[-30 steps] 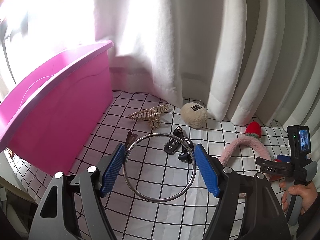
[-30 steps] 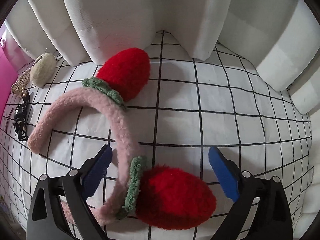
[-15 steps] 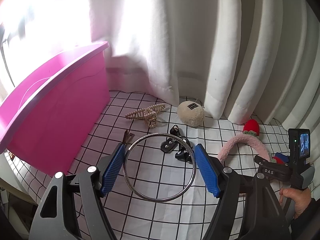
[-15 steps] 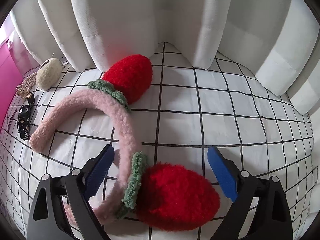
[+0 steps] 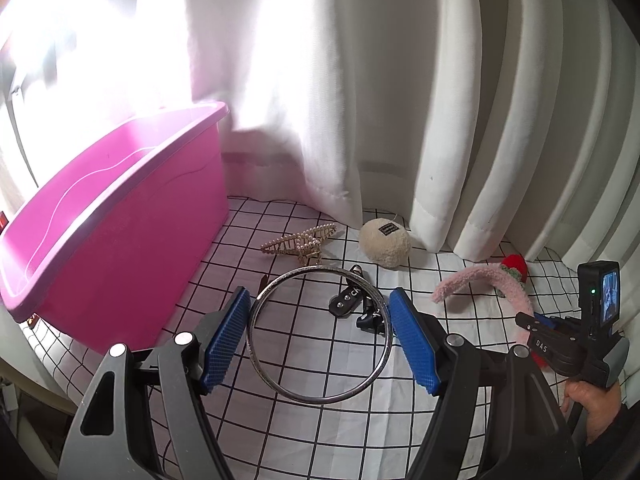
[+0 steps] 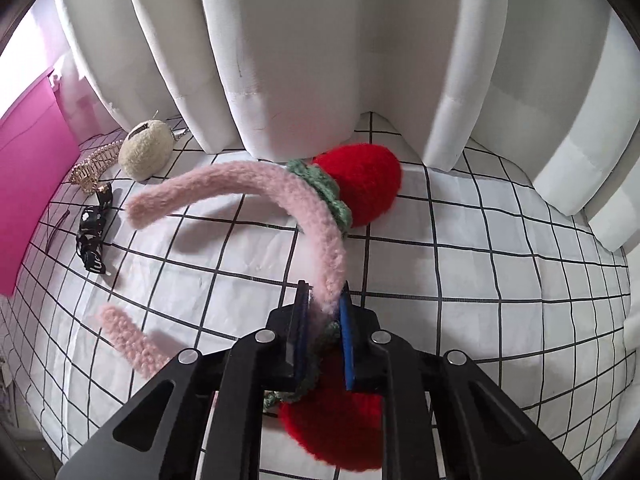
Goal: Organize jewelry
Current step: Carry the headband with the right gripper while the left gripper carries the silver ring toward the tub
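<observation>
Only right view shows fingers [image 6: 306,332] just clamped on headband [image 6: 320,220]; left fingers [image 5: 228,338] grip bangle [image 5: 318,334].

Ring [image 5: 318,334] between left gripper [image 5: 320,336] pads. Bin [image 5: 120,216] left of it; claw clip [image 5: 300,242], pouch [image 5: 385,242] beyond; headband [image 6: 316,216] right, band between right gripper [image 6: 324,312] pads.

On the black body of your right gripper [image 5: 560,350], seen from the left wrist view, you can read the white letters "DAS"; on the black hair clip [image 5: 347,301] lying on the checked cloth, the letters "ck" show in white; the cream pompom [image 5: 385,242] carries a small dark label, but its print is too small for you to make out.
</observation>
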The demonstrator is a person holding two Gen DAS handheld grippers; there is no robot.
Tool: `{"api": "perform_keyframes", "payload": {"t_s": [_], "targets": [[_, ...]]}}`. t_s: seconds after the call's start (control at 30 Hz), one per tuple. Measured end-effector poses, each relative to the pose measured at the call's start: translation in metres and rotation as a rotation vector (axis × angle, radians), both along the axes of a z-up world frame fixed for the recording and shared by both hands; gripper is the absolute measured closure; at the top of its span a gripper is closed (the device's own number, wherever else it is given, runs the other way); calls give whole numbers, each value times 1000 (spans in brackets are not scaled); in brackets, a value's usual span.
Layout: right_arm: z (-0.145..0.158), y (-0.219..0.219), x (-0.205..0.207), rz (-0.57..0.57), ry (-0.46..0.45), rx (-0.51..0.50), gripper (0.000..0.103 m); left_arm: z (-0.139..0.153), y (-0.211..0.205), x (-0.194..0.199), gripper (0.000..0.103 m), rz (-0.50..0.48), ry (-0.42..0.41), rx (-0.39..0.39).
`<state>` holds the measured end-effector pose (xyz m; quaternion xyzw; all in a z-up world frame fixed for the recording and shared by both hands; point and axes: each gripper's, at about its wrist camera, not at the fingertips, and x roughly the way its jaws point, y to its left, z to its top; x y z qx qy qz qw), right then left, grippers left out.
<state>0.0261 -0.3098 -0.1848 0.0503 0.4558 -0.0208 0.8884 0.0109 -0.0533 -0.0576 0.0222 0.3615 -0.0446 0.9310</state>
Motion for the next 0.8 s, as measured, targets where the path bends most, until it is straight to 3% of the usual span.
{"api": "perform_keyframes", "payload": {"t_s": [0.4,0.8], "targets": [[39,6,-25,42,-70,28,94,25,11,-1,34,-15,-51,-18],[128,49,-32,108,-253,36,94,76,45,-6,34,-4,-155,-52]]}}
